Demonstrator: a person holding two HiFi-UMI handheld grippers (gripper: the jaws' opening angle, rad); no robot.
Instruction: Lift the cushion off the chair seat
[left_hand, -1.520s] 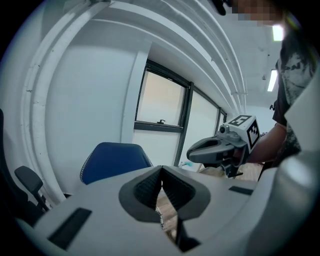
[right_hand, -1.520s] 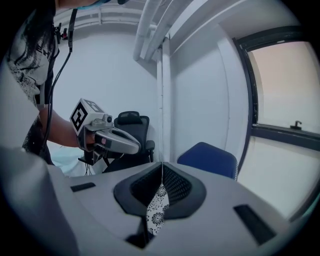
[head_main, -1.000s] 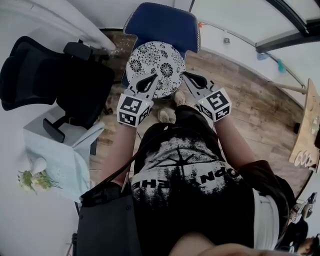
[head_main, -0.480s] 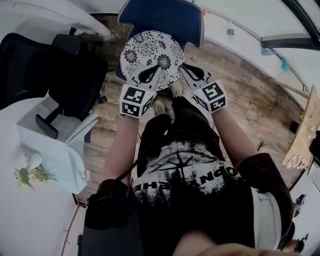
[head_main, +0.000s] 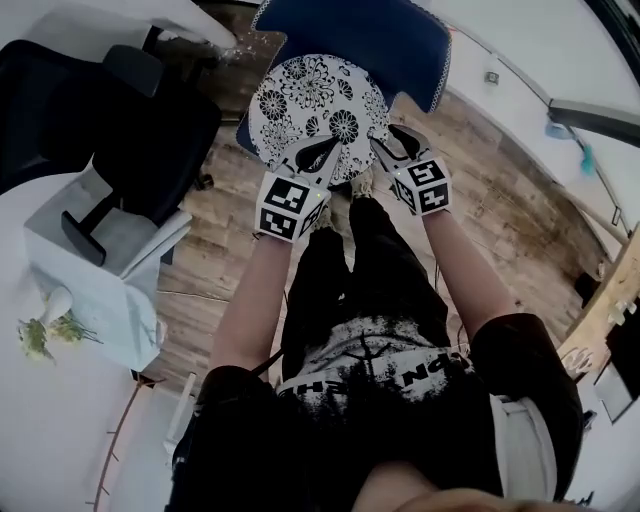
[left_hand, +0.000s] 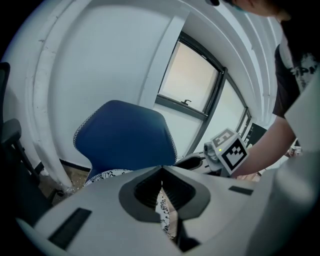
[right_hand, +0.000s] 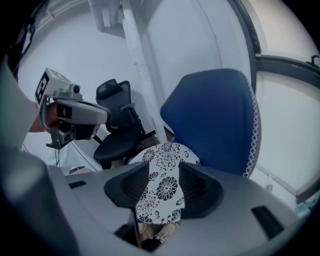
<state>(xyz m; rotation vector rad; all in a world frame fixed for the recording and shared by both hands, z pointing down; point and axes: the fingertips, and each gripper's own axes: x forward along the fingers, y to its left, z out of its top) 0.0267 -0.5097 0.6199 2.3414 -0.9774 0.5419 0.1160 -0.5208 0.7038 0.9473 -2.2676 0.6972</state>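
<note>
Over the seat of the blue upholstered chair (head_main: 395, 40): a round white cushion (head_main: 310, 100) printed with black flowers, near rim toward the person. Pinched almost shut on that rim: the left hand-held gripper (head_main: 328, 150). Opening just beside it, jaws apart with the rim between, pads clear: the right hand-held gripper (head_main: 392, 142).
</note>
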